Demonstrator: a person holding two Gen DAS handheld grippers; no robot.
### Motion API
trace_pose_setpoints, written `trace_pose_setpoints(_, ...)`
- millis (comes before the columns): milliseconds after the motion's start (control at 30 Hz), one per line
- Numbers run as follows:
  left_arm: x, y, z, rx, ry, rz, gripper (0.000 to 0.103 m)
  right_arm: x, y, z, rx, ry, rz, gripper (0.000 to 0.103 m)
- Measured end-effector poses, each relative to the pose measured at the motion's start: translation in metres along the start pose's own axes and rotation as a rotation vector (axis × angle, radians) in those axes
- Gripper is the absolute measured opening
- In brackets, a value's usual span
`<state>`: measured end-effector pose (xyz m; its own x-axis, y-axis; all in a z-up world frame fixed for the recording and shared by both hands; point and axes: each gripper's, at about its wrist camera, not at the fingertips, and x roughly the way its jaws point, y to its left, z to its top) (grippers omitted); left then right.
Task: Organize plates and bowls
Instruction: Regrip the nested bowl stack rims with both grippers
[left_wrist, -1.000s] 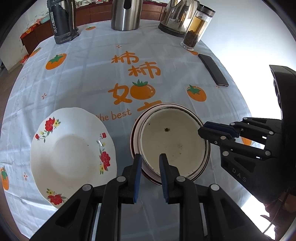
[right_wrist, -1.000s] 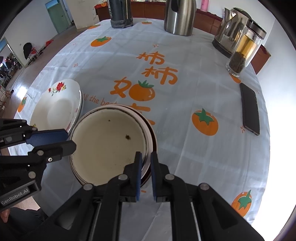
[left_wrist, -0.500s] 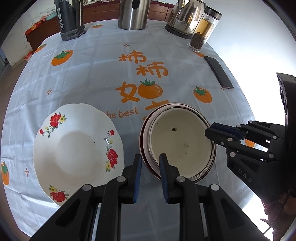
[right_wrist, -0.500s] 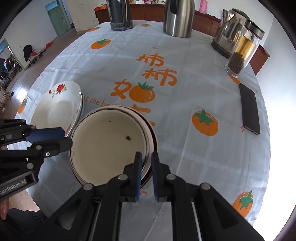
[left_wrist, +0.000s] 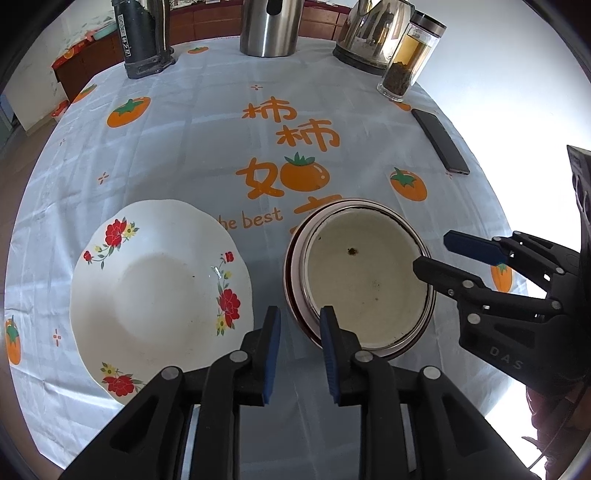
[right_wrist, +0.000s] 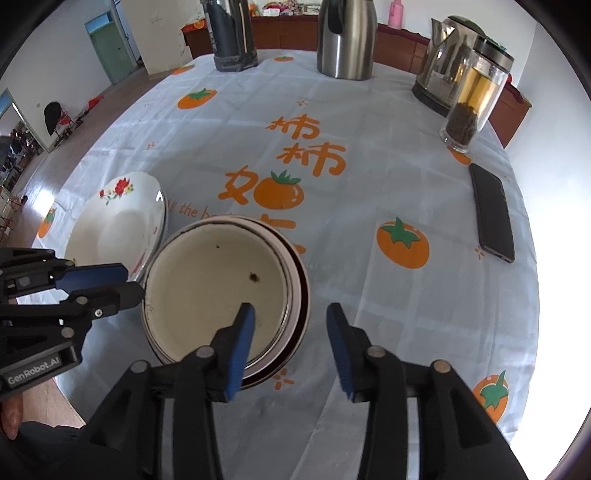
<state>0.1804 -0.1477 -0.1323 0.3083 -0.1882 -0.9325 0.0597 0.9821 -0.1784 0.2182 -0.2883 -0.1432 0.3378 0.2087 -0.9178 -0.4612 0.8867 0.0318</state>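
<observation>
A stack of cream bowls with dark rims (left_wrist: 364, 280) sits on the tablecloth near the front edge; it also shows in the right wrist view (right_wrist: 218, 291). A white flowered plate (left_wrist: 159, 288) lies to its left, seen too in the right wrist view (right_wrist: 110, 225). My left gripper (left_wrist: 297, 347) is open and empty, just at the stack's near left rim. My right gripper (right_wrist: 290, 339) is open, its left finger over the stack's near rim, its right finger outside. It shows from the side in the left wrist view (left_wrist: 439, 254).
A black phone (right_wrist: 493, 212) lies at the right. At the far edge stand a tea jar (right_wrist: 472, 103), a kettle (right_wrist: 443, 66), a steel flask (right_wrist: 347, 40) and a dark thermos (right_wrist: 232, 37). The table edge runs close below the bowls.
My right gripper has opened and let go of the bowl stack's rim. My left gripper has drawn back slightly, and its fingers stand off the stack's rim.
</observation>
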Motion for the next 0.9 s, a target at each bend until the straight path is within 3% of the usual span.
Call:
trace_pose_setpoints(67, -0.001, -0.002, 0.000, 0.005, -0.005, 0.004, 0.031, -0.003, -0.001, 0.000, 0.001, -0.010, -0.005, 0.048)
trace_pose_setpoints(133, -0.001, -0.004, -0.001, 0.008, -0.009, -0.003, 0.048, -0.003, -0.001, -0.001, 0.005, -0.015, -0.009, 0.048)
trace_pose_setpoints(200, -0.001, -0.006, -0.001, 0.007, -0.016, -0.006, 0.055, -0.003, -0.001, -0.002, 0.011, -0.018, -0.018, 0.051)
trace_pose_setpoints(633, 0.002, 0.014, -0.002, -0.089, -0.008, -0.047, 0.055, -0.006, -0.011, -0.007, 0.057, -0.057, -0.031, 0.051)
trace_pose_setpoints(833, 0.010, 0.006, -0.004, -0.070, 0.017, -0.055, 0.054, 0.000, -0.010, -0.007, 0.061, -0.045, -0.019, 0.050)
trace_pose_setpoints(900, 0.014, 0.006, -0.003, -0.076, 0.030, -0.057, 0.046, 0.003, -0.009, -0.007, 0.055, -0.041, -0.016, 0.049)
